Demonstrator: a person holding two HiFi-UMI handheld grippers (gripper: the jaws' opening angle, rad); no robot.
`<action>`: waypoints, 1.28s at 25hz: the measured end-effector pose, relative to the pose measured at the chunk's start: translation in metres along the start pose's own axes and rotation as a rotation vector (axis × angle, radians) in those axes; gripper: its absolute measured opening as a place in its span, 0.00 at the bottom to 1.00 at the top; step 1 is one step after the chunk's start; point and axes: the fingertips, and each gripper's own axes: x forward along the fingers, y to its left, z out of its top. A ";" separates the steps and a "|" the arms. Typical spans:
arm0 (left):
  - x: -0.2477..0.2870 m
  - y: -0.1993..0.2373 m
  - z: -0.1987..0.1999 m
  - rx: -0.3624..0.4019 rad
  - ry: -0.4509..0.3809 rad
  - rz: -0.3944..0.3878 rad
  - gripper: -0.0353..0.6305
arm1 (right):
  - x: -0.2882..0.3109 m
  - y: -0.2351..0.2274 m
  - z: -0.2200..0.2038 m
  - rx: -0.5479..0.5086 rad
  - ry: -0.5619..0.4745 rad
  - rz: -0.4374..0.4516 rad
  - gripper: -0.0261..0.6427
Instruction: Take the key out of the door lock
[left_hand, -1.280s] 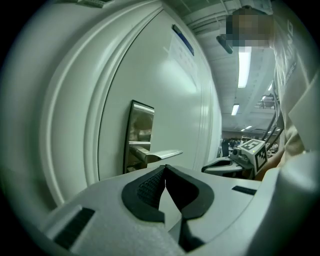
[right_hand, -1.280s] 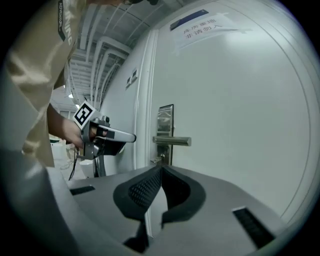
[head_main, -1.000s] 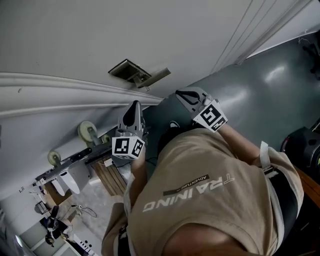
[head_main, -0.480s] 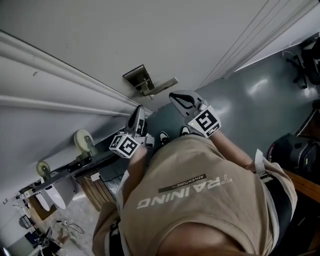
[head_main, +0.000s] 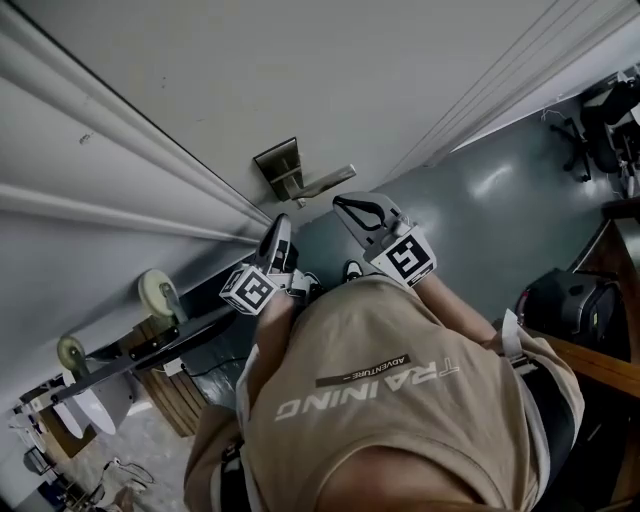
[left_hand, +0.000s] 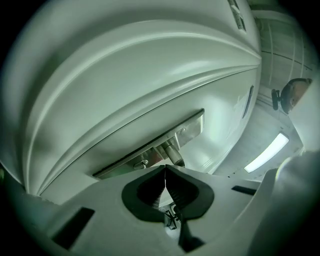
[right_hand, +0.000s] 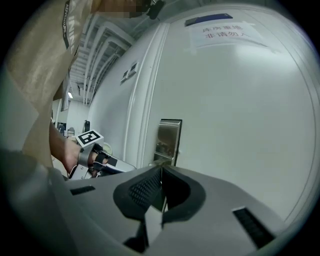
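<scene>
While both grippers hang short of the door (head_main: 300, 70), nothing of the task proper is done, as far as we can judge. In the head view the lock plate (head_main: 278, 163) with its lever handle (head_main: 326, 184) sits at about 12 o'clock from the left gripper (head_main: 280, 228) and at about 10 o'clock from the right gripper (head_main: 350, 204). Both are near the plate but touch neither it nor the lever.

The left gripper view shows its jaws pressed together with nothing between them. Their tips point up at the underside of the plate. A small metal stub (left_hand: 142, 163) juts from the plate at about 10 o'clock from those tips. We take it for the key, though it is too small to be sure.

The right gripper view also shows jaws closed on nothing. The plate stands at 12 o'clock, just beyond the tips, and the left gripper with its marker cube (right_hand: 89, 138) is at 9 o'clock. No key can be made out from this side.

Every step is left, we reckon: open one pair of jaws, bring them round the key's head, clamp, perhaps turn it to the withdrawal position, and draw it straight out of the lock. The left gripper looks the better placed for this.
</scene>
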 end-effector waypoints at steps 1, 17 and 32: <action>0.001 0.002 0.001 0.004 -0.001 0.003 0.07 | 0.000 0.001 0.001 -0.012 0.006 0.003 0.06; 0.011 0.019 -0.020 -0.549 -0.056 -0.034 0.07 | -0.008 0.023 0.015 0.028 -0.082 0.003 0.06; 0.042 0.037 -0.024 -0.551 -0.057 0.033 0.20 | -0.066 0.012 -0.008 0.044 -0.057 -0.043 0.06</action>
